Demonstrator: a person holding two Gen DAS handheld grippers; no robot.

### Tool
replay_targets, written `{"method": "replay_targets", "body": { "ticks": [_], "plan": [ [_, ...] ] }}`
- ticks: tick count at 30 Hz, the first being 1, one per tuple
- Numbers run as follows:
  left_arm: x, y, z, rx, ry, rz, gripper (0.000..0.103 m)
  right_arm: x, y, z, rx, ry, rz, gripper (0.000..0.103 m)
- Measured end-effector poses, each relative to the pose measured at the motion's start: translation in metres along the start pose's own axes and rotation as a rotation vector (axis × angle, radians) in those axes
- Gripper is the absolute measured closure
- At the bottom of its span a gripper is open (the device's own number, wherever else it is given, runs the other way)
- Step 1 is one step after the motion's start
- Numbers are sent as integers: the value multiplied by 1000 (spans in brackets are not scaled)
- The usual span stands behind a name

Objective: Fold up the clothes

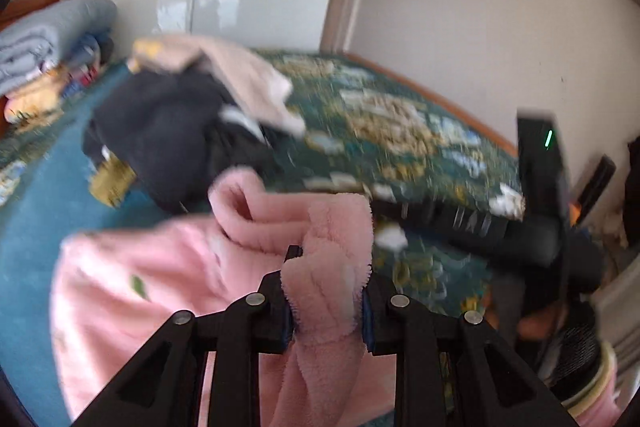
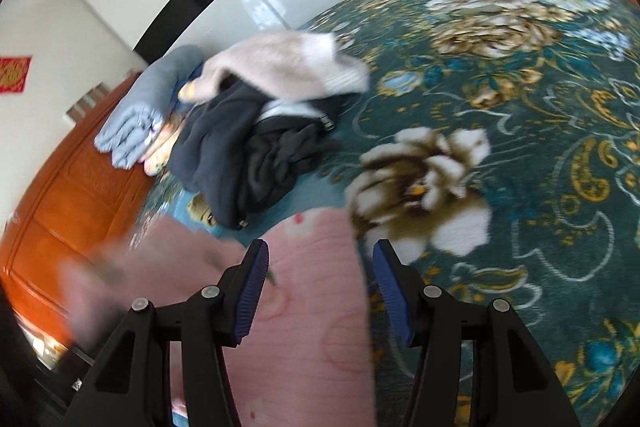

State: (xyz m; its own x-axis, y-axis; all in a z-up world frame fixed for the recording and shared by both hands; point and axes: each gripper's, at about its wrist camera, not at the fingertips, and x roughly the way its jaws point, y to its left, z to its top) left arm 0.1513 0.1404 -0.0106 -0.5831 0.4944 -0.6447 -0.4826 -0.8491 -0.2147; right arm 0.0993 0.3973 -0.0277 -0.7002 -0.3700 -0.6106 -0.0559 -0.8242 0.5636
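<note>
A pink fleece garment [image 1: 172,291] is bunched between the fingers of my left gripper [image 1: 326,291], which is shut on a thick fold of it and holds it above the bed. The rest of the garment hangs down and spreads to the left. In the right wrist view the same pink garment [image 2: 304,307] lies flat on the bed beneath my right gripper [image 2: 320,259], which is open with its blue pads apart and nothing between them. The other gripper [image 1: 536,187] shows as a black body at the right of the left wrist view.
A pile of dark clothes [image 2: 256,155] with a pale beige garment [image 2: 288,63] on top lies further back on the floral green bedspread [image 2: 520,107]. Folded grey-blue blankets [image 2: 136,115] rest by the orange wooden headboard [image 2: 72,195]. A white wardrobe [image 1: 248,11] stands behind.
</note>
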Motion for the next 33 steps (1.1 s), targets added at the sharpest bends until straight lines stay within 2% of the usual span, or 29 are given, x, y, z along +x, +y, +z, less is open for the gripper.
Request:
{"method": "replay_targets", "body": {
  "ticks": [2, 5, 7, 8, 9, 12, 13, 15, 18, 20, 21, 24, 26, 28, 30, 32, 33],
  "plan": [
    [11, -11, -9, 6, 49, -7, 75, -5, -9, 2, 17, -9, 1, 47],
    [17, -17, -17, -9, 97, -35, 66, -8, -14, 3, 16, -15, 16, 47],
    [15, -13, -19, -50, 110, -100, 52, -9, -14, 3, 12, -7, 65, 47],
    [12, -10, -20, -79, 116, -144, 37, -9, -12, 3, 11, -1, 94, 47],
    [7, -7, -20, -113, 122, -196, 29, -8, -10, 2, 7, 6, 124, 47],
    [-12, 5, -21, -128, 117, -238, 29, -2, -1, -1, -13, 48, 213, 47],
    [-22, 13, -21, -128, 96, -220, 29, 0, 2, -2, -20, 62, 242, 47],
    [-45, 35, -21, -130, 32, -136, 29, 5, 8, -4, -46, 91, 267, 40],
    [-68, 87, -25, -190, -15, 113, 27, 14, 24, -13, -135, 153, 262, 34],
    [-74, 122, -32, -246, 0, 269, 27, 27, 36, -24, -208, 209, 225, 28],
    [-75, 139, -39, -279, 13, 320, 27, 35, 40, -28, -237, 227, 186, 28],
    [-81, 173, -66, -386, 35, 333, 27, 50, 49, -38, -284, 257, 115, 28],
    [-84, 186, -81, -432, 42, 312, 27, 50, 56, -41, -304, 254, 134, 28],
    [-86, 194, -92, -462, 43, 287, 27, 49, 64, -46, -337, 246, 148, 34],
    [-86, 197, -94, -471, 36, 263, 27, 48, 72, -51, -380, 227, 121, 72],
    [-87, 200, -95, -480, 28, 239, 27, 43, 75, -51, -366, 208, 146, 78],
    [-87, 202, -96, -485, 24, 227, 27, 34, 72, -45, -329, 188, 200, 78]
  ]
}}
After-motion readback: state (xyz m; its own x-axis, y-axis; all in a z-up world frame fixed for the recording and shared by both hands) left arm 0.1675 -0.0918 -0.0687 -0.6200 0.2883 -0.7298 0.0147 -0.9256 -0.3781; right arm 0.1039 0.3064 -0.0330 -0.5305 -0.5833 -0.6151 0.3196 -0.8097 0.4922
